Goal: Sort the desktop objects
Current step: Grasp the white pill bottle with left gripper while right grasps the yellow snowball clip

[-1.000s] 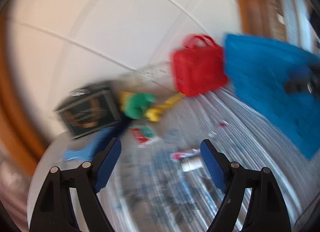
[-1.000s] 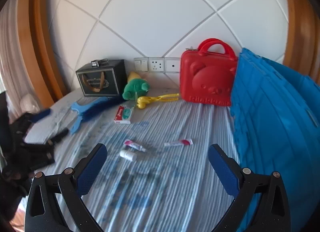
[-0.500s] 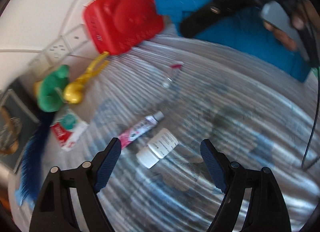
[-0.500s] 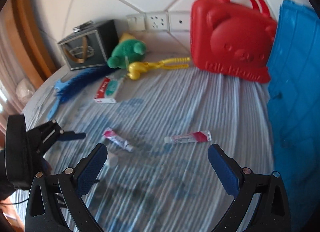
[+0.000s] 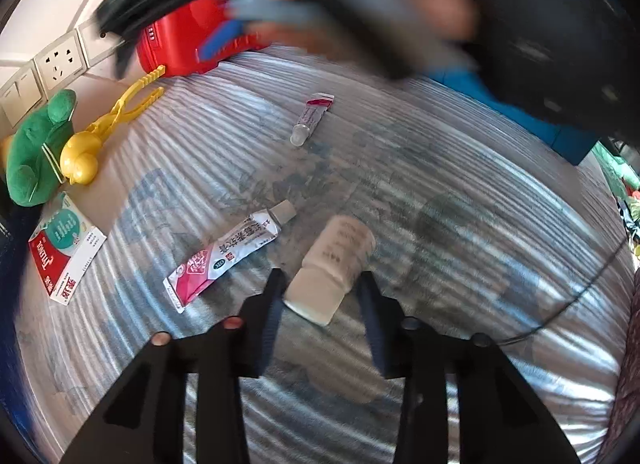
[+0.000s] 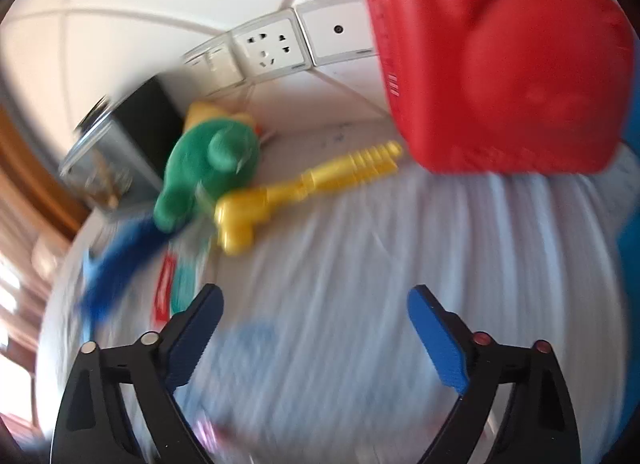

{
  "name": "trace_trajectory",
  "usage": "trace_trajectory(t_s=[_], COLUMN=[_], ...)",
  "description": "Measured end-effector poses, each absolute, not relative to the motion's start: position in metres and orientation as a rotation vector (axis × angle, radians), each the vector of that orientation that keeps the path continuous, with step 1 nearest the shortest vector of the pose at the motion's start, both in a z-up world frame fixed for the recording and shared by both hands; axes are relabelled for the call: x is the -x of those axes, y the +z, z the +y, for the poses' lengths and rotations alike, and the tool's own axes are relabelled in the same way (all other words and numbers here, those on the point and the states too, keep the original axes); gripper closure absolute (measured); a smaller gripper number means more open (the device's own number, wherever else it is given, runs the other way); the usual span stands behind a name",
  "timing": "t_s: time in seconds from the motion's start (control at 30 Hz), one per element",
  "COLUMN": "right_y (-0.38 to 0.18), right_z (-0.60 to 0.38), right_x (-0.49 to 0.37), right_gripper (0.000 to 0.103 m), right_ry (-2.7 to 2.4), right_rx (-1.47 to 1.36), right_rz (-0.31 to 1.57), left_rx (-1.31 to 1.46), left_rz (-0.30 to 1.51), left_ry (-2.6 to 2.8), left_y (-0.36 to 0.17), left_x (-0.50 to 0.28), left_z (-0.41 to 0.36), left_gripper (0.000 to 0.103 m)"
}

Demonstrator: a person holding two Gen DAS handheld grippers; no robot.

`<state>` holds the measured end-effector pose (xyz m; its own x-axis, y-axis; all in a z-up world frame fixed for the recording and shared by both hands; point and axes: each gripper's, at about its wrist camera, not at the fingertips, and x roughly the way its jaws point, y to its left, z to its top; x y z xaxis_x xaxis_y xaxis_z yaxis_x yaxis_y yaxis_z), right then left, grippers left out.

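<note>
In the left wrist view a small white bottle (image 5: 332,264) lies on the striped cloth, its cap end between the fingers of my left gripper (image 5: 320,284). The jaws stand narrowed close to its sides; contact is unclear. A pink-and-white tube (image 5: 224,260) lies just left of it, a smaller tube (image 5: 312,117) farther off. My right gripper (image 6: 314,300) is open and empty, low over the cloth, facing the yellow toy tongs (image 6: 296,191), the green plush toy (image 6: 208,167) and the red case (image 6: 500,63). It also shows blurred at the top of the left wrist view.
A red-and-white box (image 5: 64,248) lies at the left. The tongs (image 5: 108,131), the plush (image 5: 36,151) and the red case (image 5: 180,43) line the wall with sockets (image 6: 268,47). A black box (image 6: 124,139) and a blue duster (image 6: 116,264) sit left. A blue crate (image 5: 520,103) stands right.
My left gripper has dropped to the white bottle and narrowed its jaws around it. My right gripper has swept forward toward the toys at the wall.
</note>
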<state>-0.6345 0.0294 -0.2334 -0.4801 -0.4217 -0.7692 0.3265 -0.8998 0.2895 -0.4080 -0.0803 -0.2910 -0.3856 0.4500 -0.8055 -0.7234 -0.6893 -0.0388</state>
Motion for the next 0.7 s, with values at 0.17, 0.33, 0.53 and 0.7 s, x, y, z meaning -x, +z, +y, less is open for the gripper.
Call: trace_trajectory(t_s=[0.17,0.33,0.53,0.7], right_y=[-0.25,-0.27,-0.286,-0.255], right_z=[-0.006,-0.036,-0.067,-0.047], right_x=[0.716,0.751,0.756,0.706], right_gripper=[0.015,0.037,0.08,0.088], right_ry=[-2.339,-2.362,-2.304,-2.176], right_rx=[-1.431,-1.55,-1.554,-1.419], right_rz=[-0.314,-0.223,0.016,0.098], left_rx=[1.106,1.104,1.104,1.109], left_rz=[0.4,0.382,0.388,0.386], left_ry=[2.129,2.129,2.127,2.137], left_y=[-0.291,-0.291,-0.291,-0.29], left_x=[0.407,0.408,0.41,0.41], left_z=[-0.08,-0.083,-0.086,-0.086], left_gripper=[0.073,0.073,0.073,0.073])
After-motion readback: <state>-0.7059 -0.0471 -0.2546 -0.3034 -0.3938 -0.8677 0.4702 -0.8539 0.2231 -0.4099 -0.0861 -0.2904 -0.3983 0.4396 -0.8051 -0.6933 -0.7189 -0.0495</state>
